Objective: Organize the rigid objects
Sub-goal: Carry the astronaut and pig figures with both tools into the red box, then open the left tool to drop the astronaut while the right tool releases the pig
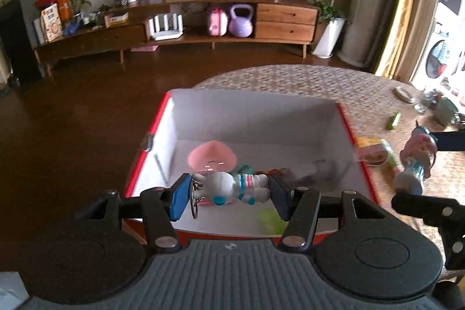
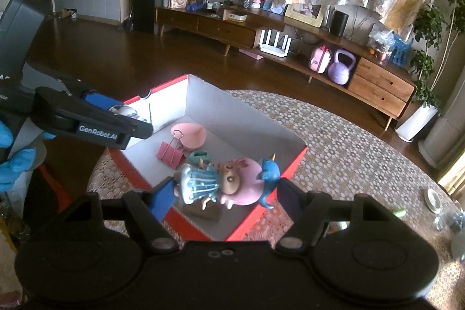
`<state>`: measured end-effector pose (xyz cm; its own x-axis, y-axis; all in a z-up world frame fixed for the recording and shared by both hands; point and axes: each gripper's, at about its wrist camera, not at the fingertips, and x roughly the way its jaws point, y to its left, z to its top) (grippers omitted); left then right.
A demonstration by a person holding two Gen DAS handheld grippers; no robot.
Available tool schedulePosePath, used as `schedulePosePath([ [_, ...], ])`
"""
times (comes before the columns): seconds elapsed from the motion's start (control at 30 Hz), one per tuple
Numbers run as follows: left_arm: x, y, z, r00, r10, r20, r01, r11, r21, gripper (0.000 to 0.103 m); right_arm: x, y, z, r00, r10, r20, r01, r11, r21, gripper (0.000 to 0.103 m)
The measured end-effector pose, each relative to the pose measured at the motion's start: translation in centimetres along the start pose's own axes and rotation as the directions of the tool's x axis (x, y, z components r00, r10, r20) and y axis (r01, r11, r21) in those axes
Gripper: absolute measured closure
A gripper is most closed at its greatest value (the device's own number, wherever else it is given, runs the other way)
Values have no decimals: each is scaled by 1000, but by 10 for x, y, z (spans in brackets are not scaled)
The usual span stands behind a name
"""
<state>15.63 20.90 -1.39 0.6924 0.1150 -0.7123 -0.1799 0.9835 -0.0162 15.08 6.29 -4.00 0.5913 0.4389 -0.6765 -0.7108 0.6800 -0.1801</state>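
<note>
The red box [image 2: 293, 161] with white inner walls stands on the patterned worktop [image 2: 363, 153], and everything here is placed relative to it. The left gripper [image 1: 229, 191] hangs above the box's near edge, its blue-padded fingers [image 1: 178, 196] pinching a white astronaut figure [image 1: 232, 186] that lies crosswise between them; a metal key ring [image 1: 194, 205] dangles from the figure's head end. In the right wrist view this same gripper [image 2: 128, 118] reaches over the box's left wall, with a blue-gloved hand [image 2: 14, 161] behind it.

The right gripper [image 2: 223, 193] hovers above the box's near corner, its fingers [image 2: 162, 196] clamped on a pink pig-like doll [image 2: 232, 182] in a pale blue dress, with a dark blue shark-shaped piece at its head end. From the left wrist view the doll [image 1: 415, 161] appears just outside the box's right wall, over the worktop.

Inside the box, on its floor, lie a pink heart-shaped piece [image 2: 190, 135], a pink binder clip [image 2: 171, 153] just beside it, a small teal object [image 2: 199, 157] and a brown block [image 2: 206, 211] under the doll. To the right of the box, well apart, a small green item [image 1: 393, 120] rests on the worktop.
</note>
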Motion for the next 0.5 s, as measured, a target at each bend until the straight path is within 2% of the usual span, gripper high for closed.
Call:
schedulePosePath([
  [0.23, 43, 15, 9, 993, 95, -75, -92, 995, 35, 45, 49, 4, 12, 998, -34, -55, 31, 998, -46, 28],
  [0.5, 85, 14, 13, 978, 142, -156, -132, 988, 76, 45, 103, 8, 16, 993, -50, -104, 45, 997, -58, 28],
])
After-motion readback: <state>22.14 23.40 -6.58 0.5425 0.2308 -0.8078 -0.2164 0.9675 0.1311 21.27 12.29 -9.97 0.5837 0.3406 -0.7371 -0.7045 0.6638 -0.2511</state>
